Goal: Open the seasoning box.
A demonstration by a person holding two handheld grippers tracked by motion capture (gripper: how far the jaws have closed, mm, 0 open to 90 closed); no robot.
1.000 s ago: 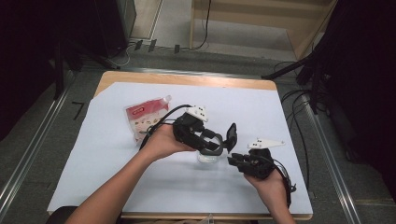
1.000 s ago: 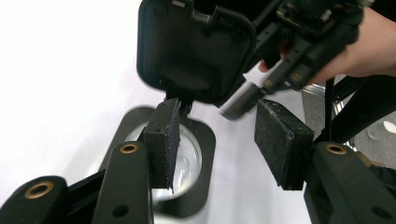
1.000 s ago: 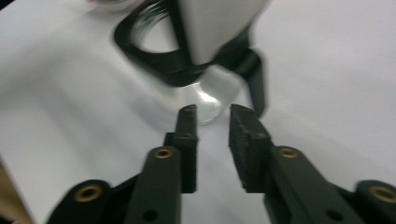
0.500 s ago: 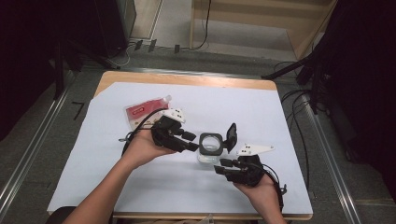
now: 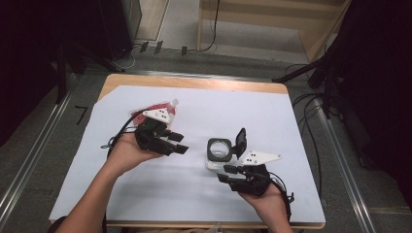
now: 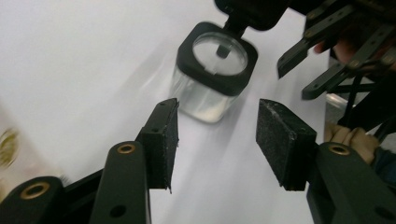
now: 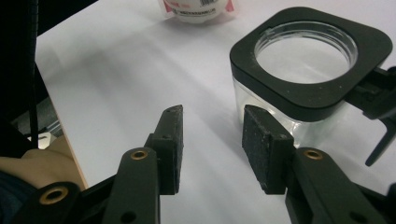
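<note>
Behind left tool (image 5: 179, 143), red pouch (image 5: 167, 108) half hidden, label blurred

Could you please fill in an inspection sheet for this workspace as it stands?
Surface: wooden table under a white sheet.
Job's things: clear square jar with black collar, flip lid open, upright.
Clutter: red-and-white spouted pouch, lying flat behind the left hand.
Grippers: left tongs open, apart from the jar, jaws just opening; right tongs open beside the jar's base, not gripping.
Cables: black leads trail from both tongs; more on the floor.
Surroundings: wooden furniture behind, metal floor rails, dark equipment.
</note>
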